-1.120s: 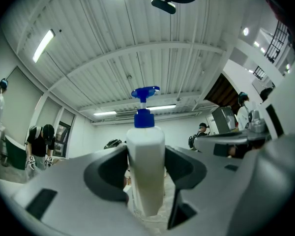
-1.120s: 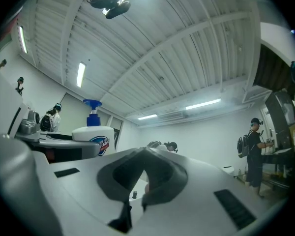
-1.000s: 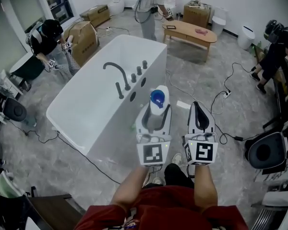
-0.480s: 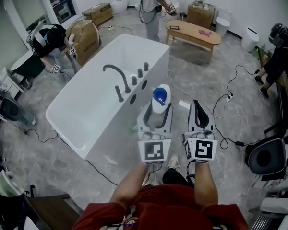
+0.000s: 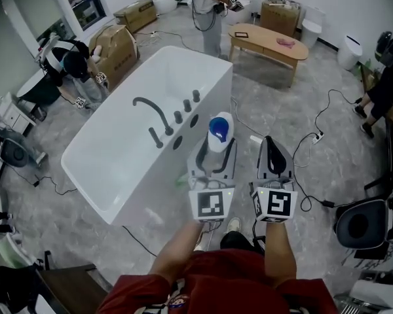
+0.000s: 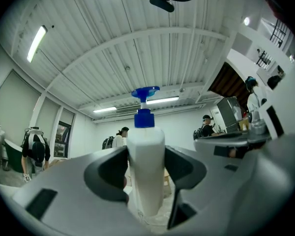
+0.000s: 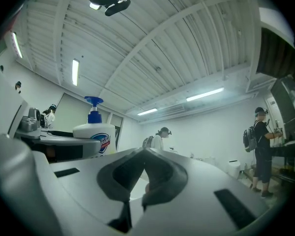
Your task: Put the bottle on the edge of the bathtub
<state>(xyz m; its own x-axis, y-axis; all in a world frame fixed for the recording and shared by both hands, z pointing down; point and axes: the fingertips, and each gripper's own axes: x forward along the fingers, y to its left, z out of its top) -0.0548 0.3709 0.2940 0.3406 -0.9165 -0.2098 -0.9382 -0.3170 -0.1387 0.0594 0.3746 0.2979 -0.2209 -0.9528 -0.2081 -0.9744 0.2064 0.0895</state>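
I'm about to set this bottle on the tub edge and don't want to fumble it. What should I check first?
1. Left tongs grip on bottle: ok, pads press both sides.
2. Bottle upright: ok, pump on top.
3. Right tongs out of the way: ok, shut, empty, alongside.
4. Bare spot on bathtub rim beside the tap: ok.
5. Bottle over the rim: cannot tell.

floor (image 5: 268,103) gry | on it: tub (image 5: 90,131), boxes (image 5: 114,48), wd table (image 5: 268,41), cables (image 5: 314,139)
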